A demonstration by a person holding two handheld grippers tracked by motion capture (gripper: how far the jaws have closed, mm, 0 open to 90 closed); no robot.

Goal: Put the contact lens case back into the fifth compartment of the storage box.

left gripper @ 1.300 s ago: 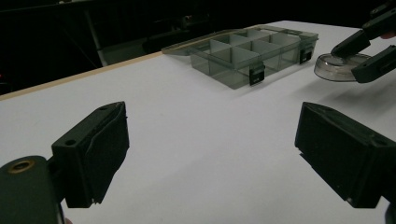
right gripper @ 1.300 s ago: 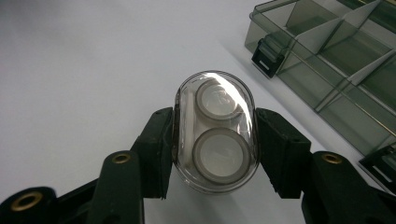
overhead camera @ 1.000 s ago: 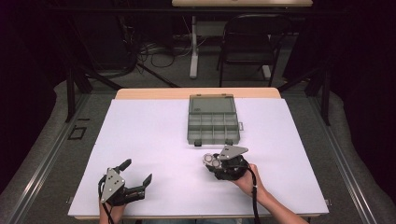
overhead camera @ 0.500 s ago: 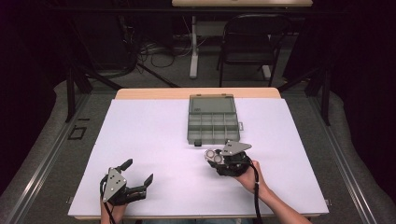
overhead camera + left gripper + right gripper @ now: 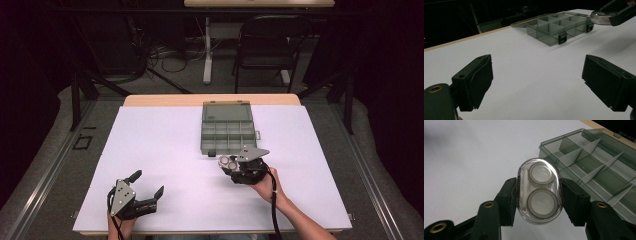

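Observation:
A clear oval case with two round grey-rimmed discs inside sits between the black jaws of my right gripper, which is shut on its long sides. In the high view the right gripper holds the case just above the table, near the front edge of an open grey compartment box. The box lies close on the right of the right gripper view, its compartments looking empty. My left gripper rests near the table's front left, open, nothing between its jaws. Its own view shows the box farther off.
The white table top has a wooden strip along its far edge. The box's lid lies folded back flat behind it. A dark chair and cables stand on the floor beyond the table.
My right gripper has edged slightly toward the box with the case still in it. The left gripper has stayed where it was.

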